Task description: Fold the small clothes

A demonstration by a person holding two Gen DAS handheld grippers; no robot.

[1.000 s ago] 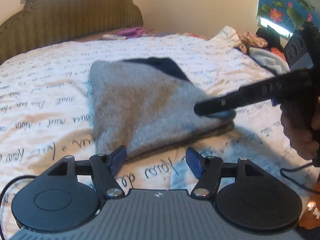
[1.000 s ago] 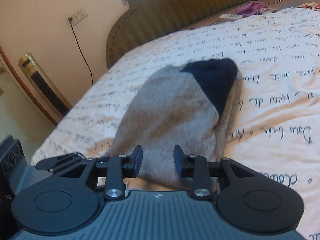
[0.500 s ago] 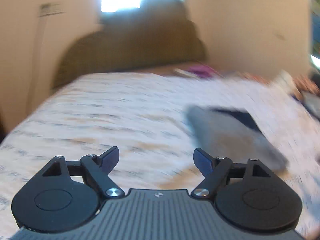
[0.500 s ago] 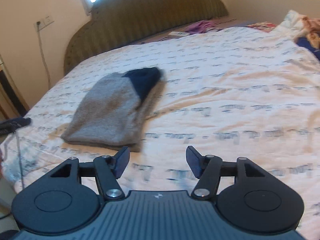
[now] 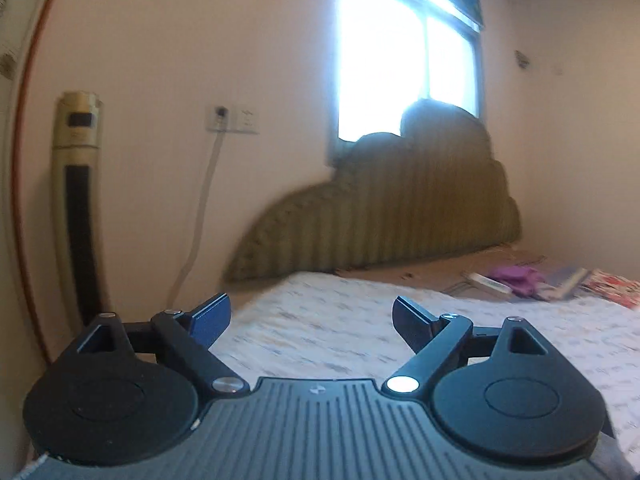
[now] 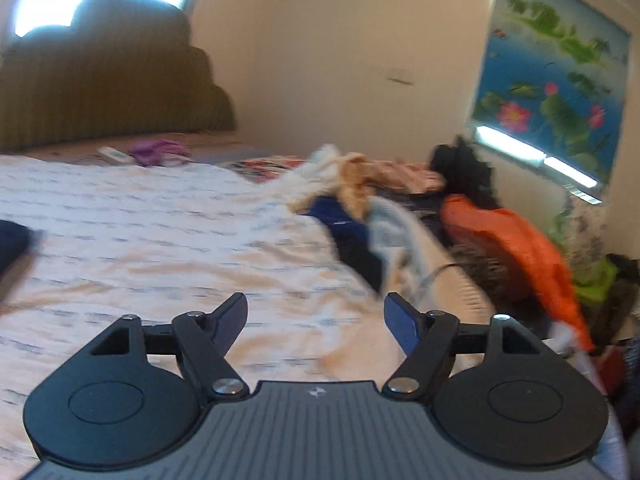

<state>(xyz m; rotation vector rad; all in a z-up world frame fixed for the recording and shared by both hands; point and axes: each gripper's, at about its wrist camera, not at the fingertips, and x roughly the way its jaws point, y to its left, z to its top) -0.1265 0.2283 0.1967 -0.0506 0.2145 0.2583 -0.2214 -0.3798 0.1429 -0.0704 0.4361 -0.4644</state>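
Left tongs (image 5: pixel 311 315) spread wide with nothing between the blue pads, jaws just opened further, held above the near corner of the bed with its white, script-printed sheet (image 5: pixel 320 332). Right tongs (image 6: pixel 315 316) likewise wide and empty, jaws just opened further, hanging over the same sheet (image 6: pixel 160 240). At the far left edge of the right wrist view, only a dark navy corner of the folded grey-and-navy knitted garment (image 6: pixel 12 240), lying flat on the sheet, well apart from both tongs and out of the left wrist view altogether. Further right, along the bed's far edge, a blurred heap of unfolded clothes (image 6: pixel 360 200) in tan, blue, pale grey and black, with a bright orange piece (image 6: pixel 520 240) draped beside it. Beyond, near the ribbed olive headboard (image 5: pixel 380 208), a crumpled purple cloth (image 5: pixel 516 278) and a white remote (image 5: pixel 486 282) just beside it. Behind that, a bright window (image 5: pixel 400 60), a wall socket with a cable (image 5: pixel 232 120), a tall standing air conditioner (image 5: pixel 78 208), and a lotus-print blind (image 6: pixel 556 68).
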